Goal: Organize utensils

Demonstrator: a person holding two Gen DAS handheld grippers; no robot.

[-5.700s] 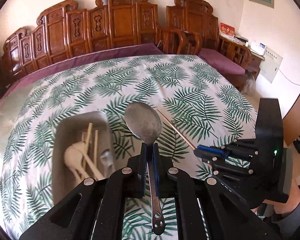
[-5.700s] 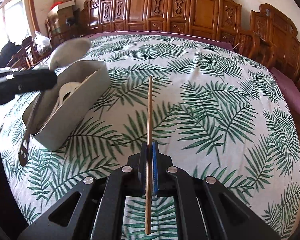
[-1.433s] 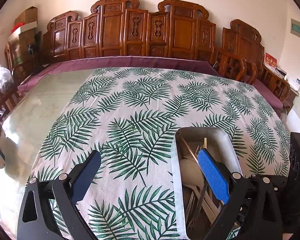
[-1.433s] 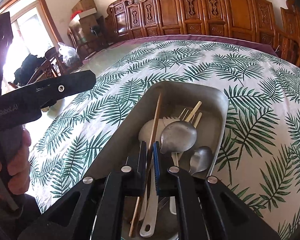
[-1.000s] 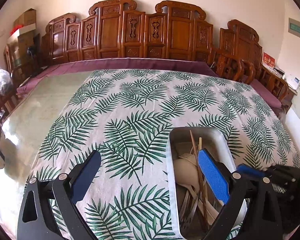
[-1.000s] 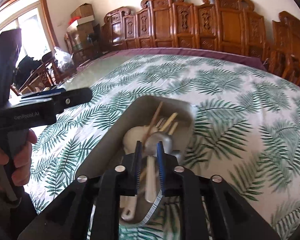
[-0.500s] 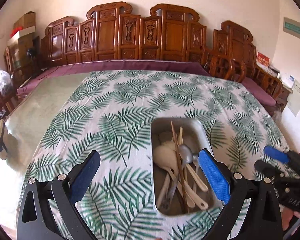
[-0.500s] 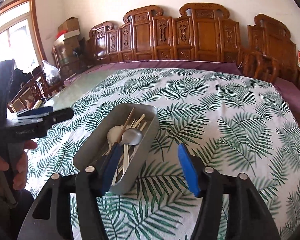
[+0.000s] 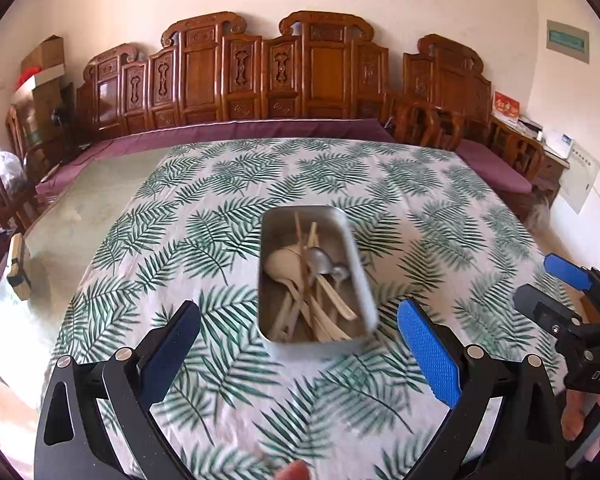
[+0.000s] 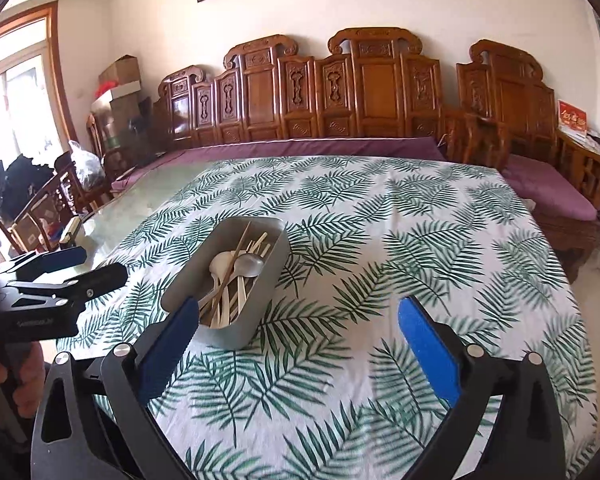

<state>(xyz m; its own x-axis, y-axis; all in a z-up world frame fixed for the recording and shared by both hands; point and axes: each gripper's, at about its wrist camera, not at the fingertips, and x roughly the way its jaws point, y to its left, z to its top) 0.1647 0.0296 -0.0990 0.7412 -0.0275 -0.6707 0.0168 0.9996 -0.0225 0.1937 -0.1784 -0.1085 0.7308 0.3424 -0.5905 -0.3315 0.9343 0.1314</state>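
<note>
While both tools hang empty above the table, right gripper [image 10: 298, 336]: jaws just spread to full width, nothing between them. Left gripper [image 9: 298, 338]: likewise gaping, unloaded. Beyond, on the palm-leaf tablecloth [image 10: 420, 240]: grey rectangular tray [image 9: 360, 276] holding wooden chopsticks [image 9: 301, 248], steel spoon [image 9: 317, 259], pale plastic spoons [image 9: 282, 262], lying lengthwise, evidently dropped in handle-first. Cloth otherwise bare; sorting appears complete.

Bright daylight, fisheye warp, foreground blur

Both wrist views look down, sharing tray [image 9: 362, 280] [image 10: 268, 280].
</note>
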